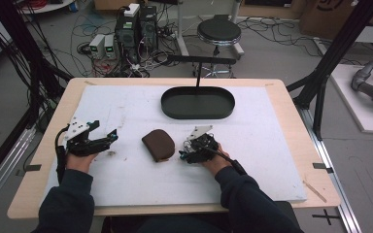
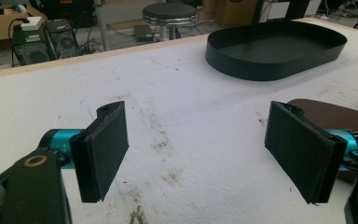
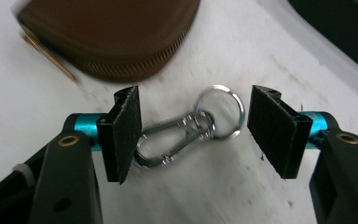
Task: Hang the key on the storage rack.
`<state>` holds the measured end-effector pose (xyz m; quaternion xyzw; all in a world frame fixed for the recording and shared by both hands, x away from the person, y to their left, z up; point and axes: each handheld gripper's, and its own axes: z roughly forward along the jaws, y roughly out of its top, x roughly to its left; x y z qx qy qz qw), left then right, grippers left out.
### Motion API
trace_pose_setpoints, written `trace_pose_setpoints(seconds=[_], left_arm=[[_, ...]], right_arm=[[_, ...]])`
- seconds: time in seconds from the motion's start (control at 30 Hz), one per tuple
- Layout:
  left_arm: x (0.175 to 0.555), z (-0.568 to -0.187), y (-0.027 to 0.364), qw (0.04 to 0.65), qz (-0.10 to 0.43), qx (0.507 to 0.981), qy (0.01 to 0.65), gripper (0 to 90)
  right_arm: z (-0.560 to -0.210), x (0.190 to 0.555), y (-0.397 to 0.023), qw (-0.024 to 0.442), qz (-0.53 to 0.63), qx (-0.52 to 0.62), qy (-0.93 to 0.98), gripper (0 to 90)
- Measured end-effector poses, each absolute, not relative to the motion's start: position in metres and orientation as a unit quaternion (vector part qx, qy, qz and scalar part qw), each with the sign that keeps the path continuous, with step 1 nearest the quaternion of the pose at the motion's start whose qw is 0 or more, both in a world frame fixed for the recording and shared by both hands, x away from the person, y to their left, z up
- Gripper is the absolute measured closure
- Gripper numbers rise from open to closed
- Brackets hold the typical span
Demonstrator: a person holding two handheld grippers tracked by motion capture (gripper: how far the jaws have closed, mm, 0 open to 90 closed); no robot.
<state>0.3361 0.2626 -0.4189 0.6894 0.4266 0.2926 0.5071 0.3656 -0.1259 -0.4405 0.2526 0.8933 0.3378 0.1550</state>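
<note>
Chrome-bright carabiner clip [image 3: 175, 141] with its key ring [image 3: 222, 111] lying flat on the desk [image 1: 126, 184], straddled by the right tongs [image 3: 193, 135], released and wide, left pad already touching the clip's rounded end, right pad clear of the ring. Just beyond, toward the upper left of the right gripper view, brown zipped leather pouch [image 3: 109, 35]. Left tongs [image 2: 205, 154] likewise released, gripping nothing, bare foam between the pads, pouch edge peeking past the right pad.

Likely trouble, as a judgement: thin, slick metal lying flat, so closing pads could skate over it, pinch only the loose ring and leave the clip swinging, or shove it into the pouch. Farther off, black oval tray [image 1: 197, 103].

No brand, label or legible writing anywhere.
</note>
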Motion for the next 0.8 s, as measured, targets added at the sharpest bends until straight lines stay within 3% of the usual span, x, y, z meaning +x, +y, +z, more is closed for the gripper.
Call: trace_pose_setpoints(seconds=[0.33, 0.63, 0.8], left_arm=[[0.336, -0.419, 0.264, 0.508, 0.292, 0.688, 0.429, 21.4], [0.336, -0.419, 0.265, 0.507, 0.291, 0.689, 0.429, 21.7], [0.337, -0.420, 0.264, 0.507, 0.290, 0.689, 0.428, 21.9]], right_arm=[[-0.437, 0.368, -0.140, 0.168, 0.308, 0.263, 0.899, 38.7], [-0.427, 0.373, -0.158, 0.219, 0.280, 0.301, 0.885, 50.8], [-0.425, 0.373, -0.159, 0.193, 0.320, 0.293, 0.880, 50.8]])
